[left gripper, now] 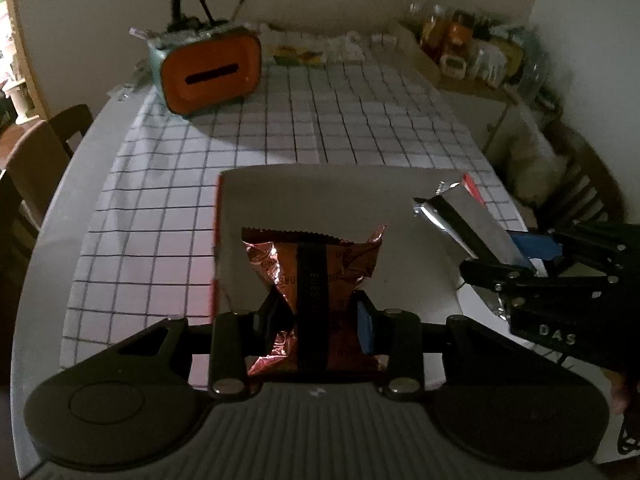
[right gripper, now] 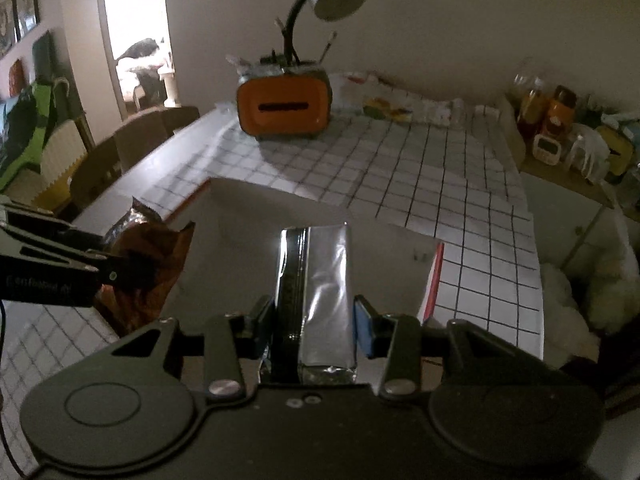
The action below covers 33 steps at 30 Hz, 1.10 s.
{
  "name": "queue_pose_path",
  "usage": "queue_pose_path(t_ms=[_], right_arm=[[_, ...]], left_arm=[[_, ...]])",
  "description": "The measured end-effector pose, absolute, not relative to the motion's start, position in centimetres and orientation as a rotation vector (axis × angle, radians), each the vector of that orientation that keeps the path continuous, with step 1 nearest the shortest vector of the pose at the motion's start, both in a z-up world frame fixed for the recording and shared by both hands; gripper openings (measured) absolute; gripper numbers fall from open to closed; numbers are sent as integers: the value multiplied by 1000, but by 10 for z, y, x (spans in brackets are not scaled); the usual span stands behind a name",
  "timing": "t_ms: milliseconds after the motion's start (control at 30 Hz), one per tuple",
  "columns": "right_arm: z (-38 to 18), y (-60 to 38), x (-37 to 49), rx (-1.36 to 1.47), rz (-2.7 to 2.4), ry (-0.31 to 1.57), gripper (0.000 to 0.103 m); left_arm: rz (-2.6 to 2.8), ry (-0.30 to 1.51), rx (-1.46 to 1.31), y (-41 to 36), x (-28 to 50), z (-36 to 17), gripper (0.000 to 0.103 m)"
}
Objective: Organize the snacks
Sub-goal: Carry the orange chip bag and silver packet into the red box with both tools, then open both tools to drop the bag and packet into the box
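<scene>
Left gripper point(left gripper: 320, 316) clamps copper snack bag point(left gripper: 312, 264); right gripper point(right gripper: 314, 320) silver packet point(right gripper: 320, 280).

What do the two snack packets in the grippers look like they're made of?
Copper-brown snack packet in the left gripper: likely metallized plastic film, glossy; it crinkles sharply and has a zigzag-cut top edge. Silver snack packet in the right gripper: foil or foil-look film, mirror-bright with smooth folds.

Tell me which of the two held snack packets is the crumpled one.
The copper-brown packet in the left gripper: its foil is creased and pinched at the waist. The silver packet in the right gripper is smooth and flat-sided.
</scene>
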State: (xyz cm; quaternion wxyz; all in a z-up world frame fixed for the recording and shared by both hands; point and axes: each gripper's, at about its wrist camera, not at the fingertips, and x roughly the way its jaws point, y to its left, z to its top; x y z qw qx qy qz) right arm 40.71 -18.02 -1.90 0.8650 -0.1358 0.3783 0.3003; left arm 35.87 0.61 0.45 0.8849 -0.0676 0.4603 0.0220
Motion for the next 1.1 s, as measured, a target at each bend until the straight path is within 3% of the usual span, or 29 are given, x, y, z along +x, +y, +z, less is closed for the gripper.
queue_pose_path(t_ms=[533,1000,1100], right_arm=[[-80,-153,438,-434,747,899,41],[-95,-146,436,-458,781,929,40],[-92,-146,433,-461,789,924,46]], left_arm=[[121,1153,-75,-9,410,-64,37],[154,1197,-51,-12,405,-83,38],[160,1179,-57,-11,401,-79,38]])
